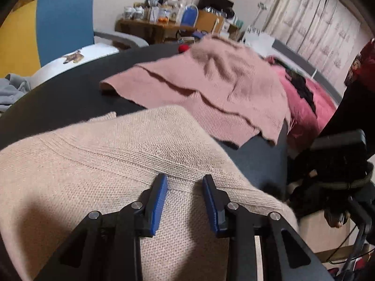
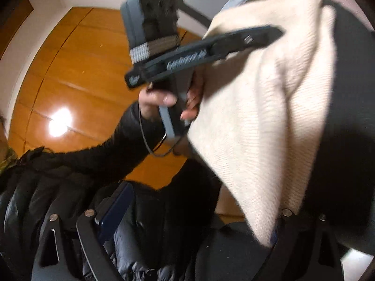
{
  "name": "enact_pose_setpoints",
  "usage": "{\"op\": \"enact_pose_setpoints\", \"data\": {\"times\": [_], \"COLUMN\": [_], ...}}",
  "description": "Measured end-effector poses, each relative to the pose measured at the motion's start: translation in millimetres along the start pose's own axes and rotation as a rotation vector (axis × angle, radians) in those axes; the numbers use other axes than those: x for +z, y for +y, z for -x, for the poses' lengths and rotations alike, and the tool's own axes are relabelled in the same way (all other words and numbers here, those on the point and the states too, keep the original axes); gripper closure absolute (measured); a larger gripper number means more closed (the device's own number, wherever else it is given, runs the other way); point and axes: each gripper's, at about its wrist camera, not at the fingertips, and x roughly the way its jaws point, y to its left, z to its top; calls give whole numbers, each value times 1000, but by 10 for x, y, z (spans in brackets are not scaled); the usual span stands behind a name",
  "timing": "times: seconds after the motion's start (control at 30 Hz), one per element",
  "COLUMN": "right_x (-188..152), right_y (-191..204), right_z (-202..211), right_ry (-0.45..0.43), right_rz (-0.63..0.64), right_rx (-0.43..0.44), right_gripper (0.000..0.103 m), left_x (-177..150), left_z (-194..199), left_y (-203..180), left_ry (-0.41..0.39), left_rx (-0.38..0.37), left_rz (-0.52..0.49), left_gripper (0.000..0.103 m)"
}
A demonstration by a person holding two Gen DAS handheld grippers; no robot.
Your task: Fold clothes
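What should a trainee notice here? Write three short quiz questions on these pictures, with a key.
1. True or false: the left gripper is clamped shut on the beige sweater.
2. Which garment lies farther back on the dark table? A. a pink sweater B. a green towel C. white trousers
3. Fill in: the pads on the left gripper's fingers are ___ in colour.

Key:
1. False. Its jaws stand apart over the sweater's ribbed band.
2. A, the pink sweater.
3. Blue.
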Motion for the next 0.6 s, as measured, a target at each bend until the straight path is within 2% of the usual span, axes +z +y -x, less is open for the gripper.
{"op": "enact_pose_setpoints", "data": {"times": [0.03, 0.1, 0.2, 0.3, 0.43, 0.6], "right_x": [5, 58, 329, 685, 1337, 2150], "right_y": [25, 102, 374, 673, 797, 687], "right_z": [69, 252, 575, 622, 211, -726], "right_ry": [-21, -62, -148, -214, -244, -159], "right_rz": [-4, -4, 53, 152, 238, 226], "right_rx": [-34, -111, -222, -249, -200, -200], "right_gripper": [0, 0, 0, 0, 0, 0], "left_x": [-5, -50, -231, -444, -725, -841], "left_z": [88, 324, 727, 975, 1145, 1140], "left_y": [19, 96, 325, 478, 534, 401], "left_ry": [-26, -99, -206, -249, -269, -281], "left_rx": [-13, -28, -16, 24, 67, 91], "left_rz": [19, 74, 181, 236, 253, 194], "left_gripper": [70, 68, 67, 66, 66, 66]}}
